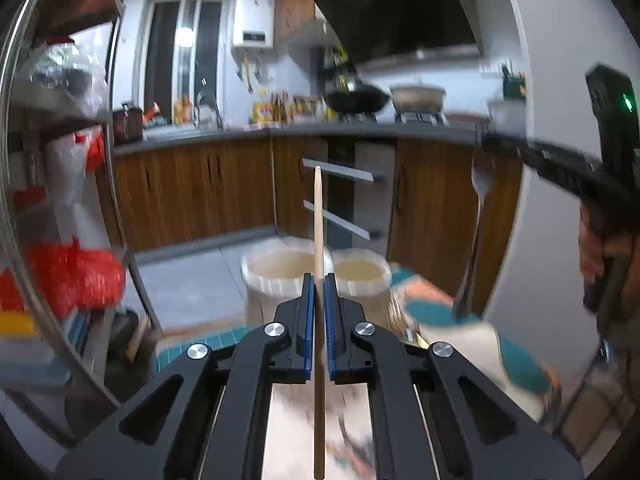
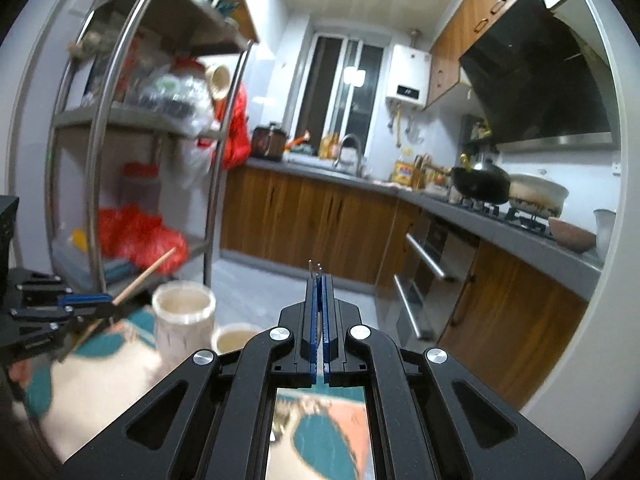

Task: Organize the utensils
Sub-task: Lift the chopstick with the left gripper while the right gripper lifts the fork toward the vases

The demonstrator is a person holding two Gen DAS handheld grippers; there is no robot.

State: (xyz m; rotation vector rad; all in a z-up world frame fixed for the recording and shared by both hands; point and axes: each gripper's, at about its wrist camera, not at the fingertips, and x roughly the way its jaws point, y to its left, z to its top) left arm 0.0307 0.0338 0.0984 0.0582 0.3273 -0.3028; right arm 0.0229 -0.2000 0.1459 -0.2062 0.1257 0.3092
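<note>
Left gripper clamped on a wooden chopstick, right gripper on a metal fork: keep both grips firm; lower each squarely into a holder.

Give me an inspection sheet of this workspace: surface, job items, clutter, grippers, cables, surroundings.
Surface: patterned teal, orange and cream cloth, blurred.
Job's things: thin wooden chopstick; metal fork, tines up; two cream cylindrical holders, the taller holder and the shorter holder, side by side.
Clutter: nothing seen on the cloth.
Grippers: left gripper shut on the chopstick; right gripper shut on the fork, tines poking above its jaws.
Cables: nothing seen.
Surroundings: metal shelf rack with red bags; wooden cabinets; black wok on the stove; black range hood.
</note>
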